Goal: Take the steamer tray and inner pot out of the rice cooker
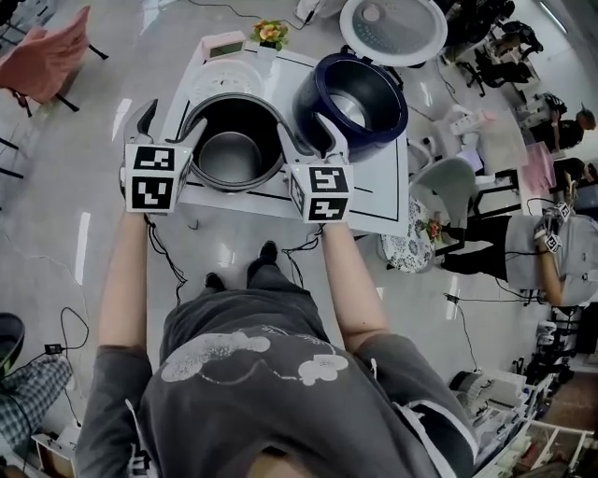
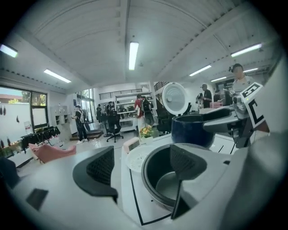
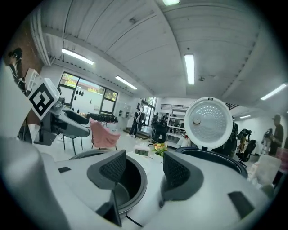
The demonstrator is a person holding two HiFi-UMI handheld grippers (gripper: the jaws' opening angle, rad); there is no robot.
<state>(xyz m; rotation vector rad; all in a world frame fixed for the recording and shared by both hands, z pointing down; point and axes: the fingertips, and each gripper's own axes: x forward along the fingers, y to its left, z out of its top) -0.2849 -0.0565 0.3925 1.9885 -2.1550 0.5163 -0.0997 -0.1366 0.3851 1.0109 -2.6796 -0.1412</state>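
Note:
The dark inner pot (image 1: 229, 142) (image 2: 158, 167) (image 3: 131, 179) stands on the white table (image 1: 383, 201), left of the navy rice cooker (image 1: 351, 98) (image 2: 194, 129) (image 3: 218, 157). The cooker's white lid (image 1: 392, 28) (image 3: 209, 123) stands open. Behind the pot lies the white perforated steamer tray (image 1: 222, 77) (image 2: 134, 158). My left gripper (image 1: 171, 126) (image 2: 144, 170) hovers over the pot's near left rim, open, with nothing between its jaws. My right gripper (image 1: 310, 135) (image 3: 144, 173) hovers between pot and cooker, open and empty too.
A small pink timer (image 1: 224, 44) and a flower pot (image 1: 269, 33) (image 2: 146, 131) sit at the table's far edge. A pink chair (image 1: 47, 56) stands far left. Another table (image 1: 486, 131) and seated people (image 1: 551, 247) are on the right.

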